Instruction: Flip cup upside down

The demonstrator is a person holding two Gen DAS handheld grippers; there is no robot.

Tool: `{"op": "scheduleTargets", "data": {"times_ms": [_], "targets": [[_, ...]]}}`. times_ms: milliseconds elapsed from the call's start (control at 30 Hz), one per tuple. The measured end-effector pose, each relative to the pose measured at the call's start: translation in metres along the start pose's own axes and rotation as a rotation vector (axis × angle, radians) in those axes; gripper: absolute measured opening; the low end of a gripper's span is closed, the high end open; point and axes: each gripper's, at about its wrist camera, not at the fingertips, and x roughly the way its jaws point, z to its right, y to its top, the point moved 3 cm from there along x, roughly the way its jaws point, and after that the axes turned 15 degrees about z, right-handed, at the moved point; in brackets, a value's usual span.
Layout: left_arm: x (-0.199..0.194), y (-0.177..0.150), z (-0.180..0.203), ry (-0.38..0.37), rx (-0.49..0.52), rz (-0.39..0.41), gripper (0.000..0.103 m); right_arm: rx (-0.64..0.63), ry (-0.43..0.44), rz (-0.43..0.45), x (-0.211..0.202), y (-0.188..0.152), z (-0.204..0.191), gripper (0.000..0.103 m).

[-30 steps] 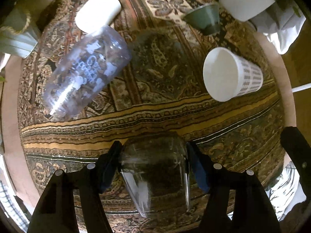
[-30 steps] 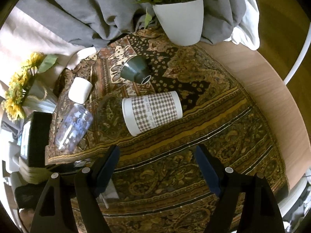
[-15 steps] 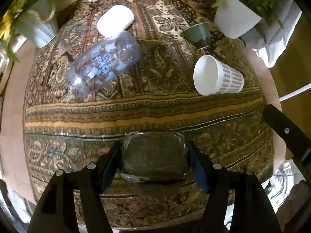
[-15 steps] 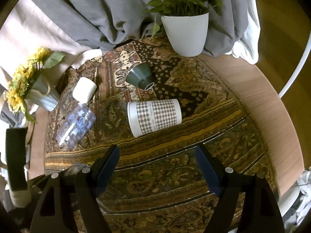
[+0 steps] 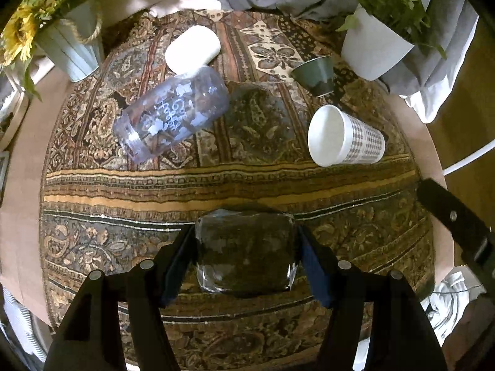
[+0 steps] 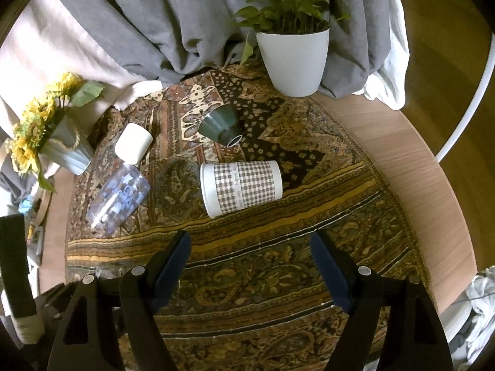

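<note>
My left gripper (image 5: 246, 255) is shut on a clear glass cup (image 5: 246, 252), held between both fingers above the patterned cloth (image 5: 247, 182), its flat end facing the camera. My right gripper (image 6: 250, 266) is open and empty above the cloth's front part (image 6: 278, 278). Several cups lie on their sides: a checked white paper cup (image 5: 343, 137) (image 6: 241, 184), a clear printed plastic cup (image 5: 171, 117) (image 6: 119, 198), a small white cup (image 5: 191, 49) (image 6: 133, 143) and a dark green cup (image 5: 314, 74) (image 6: 219, 125).
A round wooden table (image 6: 417, 167) carries the cloth. A white plant pot (image 6: 292, 60) (image 5: 371, 51) stands at the back right, a sunflower vase (image 6: 62, 145) (image 5: 71, 46) at the back left. Grey fabric (image 6: 173, 24) hangs behind. The right gripper's arm shows in the left wrist view (image 5: 458, 225).
My left gripper has lifted and tilted up with the glass cup, turning the cup so its flat end faces the camera. The right gripper has drawn back a little, still open.
</note>
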Motion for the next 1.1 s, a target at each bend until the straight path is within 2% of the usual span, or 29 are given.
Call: {"op": "scheduleTargets", "data": {"times_ms": [400, 667, 700, 767, 800, 900, 967, 1000, 1100], "targets": [[0.016, 0.016, 0.0, 0.016, 0.003, 0.017, 0.065, 0.004, -0.014, 0.007, -0.003, 0.0, 0.002, 0.08], [0.013, 0.014, 0.001, 0.006, 0.017, 0.037, 0.066, 0.004, -0.029, 0.021, -0.007, 0.004, 0.003, 0.08], [0.011, 0.014, 0.003, 0.008, 0.027, 0.052, 0.067, 0.002, -0.032, 0.023, -0.008, 0.004, 0.003, 0.08], [0.003, 0.016, 0.005, 0.019, 0.053, 0.092, 0.078, -0.009, -0.039, 0.026, -0.009, 0.004, 0.002, 0.08], [-0.002, 0.017, 0.005, 0.023, 0.061, 0.115, 0.08, -0.015, -0.044, 0.032, -0.012, 0.005, 0.001, 0.08], [-0.025, 0.023, 0.004, 0.05, 0.078, 0.213, 0.085, -0.018, -0.06, 0.055, -0.018, 0.007, 0.001, 0.08], [-0.045, 0.028, 0.0, 0.072, 0.085, 0.292, 0.095, -0.016, -0.057, 0.079, -0.026, 0.009, -0.001, 0.08], [-0.055, 0.031, -0.003, 0.088, 0.083, 0.334, 0.096, -0.015, -0.053, 0.092, -0.03, 0.011, -0.002, 0.08], [-0.087, 0.037, -0.014, 0.138, 0.076, 0.454, 0.103, -0.024, -0.052, 0.172, -0.047, 0.017, -0.009, 0.087]]}}
